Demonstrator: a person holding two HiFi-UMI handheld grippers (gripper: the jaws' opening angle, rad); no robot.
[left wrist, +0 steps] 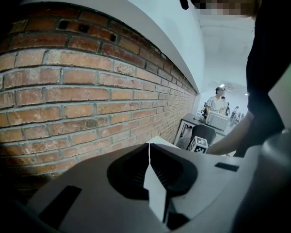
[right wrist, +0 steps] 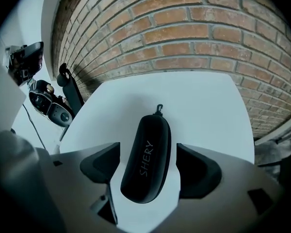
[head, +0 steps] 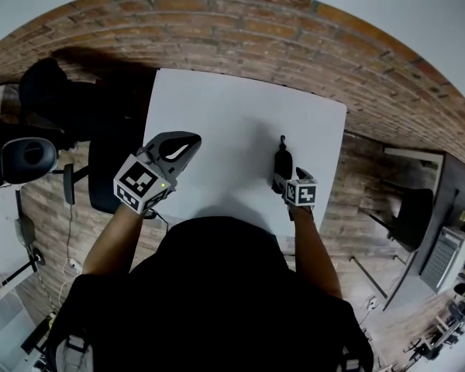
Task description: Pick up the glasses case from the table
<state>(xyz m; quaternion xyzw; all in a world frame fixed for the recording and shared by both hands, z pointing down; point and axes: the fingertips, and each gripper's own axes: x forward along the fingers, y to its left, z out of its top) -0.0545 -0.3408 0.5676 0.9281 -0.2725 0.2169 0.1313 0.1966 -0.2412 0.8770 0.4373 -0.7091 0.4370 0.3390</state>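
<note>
Grey-white plastic forms the left gripper (head: 182, 147), which hangs over the table's (head: 240, 107) 9 o'clock edge. In its own view it looks toward a brick wall (left wrist: 87, 91) with its jaws pressed together and nothing between them (left wrist: 149, 159). It stands well apart from the task's thing and has no visible part in the pickup. In the head view the glasses case (head: 282, 161), black and oblong, lies on the white table toward the 4 o'clock part of the top, with the left gripper at about its 9 o'clock. The right gripper (head: 288, 175) is directly at the case and is plainly the nearer hand. In the right gripper view its jaws are spread wide, one on each side of the case (right wrist: 146, 159). A narrow strip of white table (right wrist: 199, 101) shows between each pad and the shell, so the pads appear not to touch it yet. The case's long axis runs from 6 o'clock to just past 12, nearly in line with the gripper (right wrist: 150, 166) and across the direction the jaws close. A small clip (right wrist: 159, 109) marks the far end at 12 o'clock. The near end sits deep between the jaws and the far half projects beyond them. In my judgement the hold would fall on the narrow width toward the near end. The slight lean toward 1 o'clock could turn the shell as the pads meet it.
</note>
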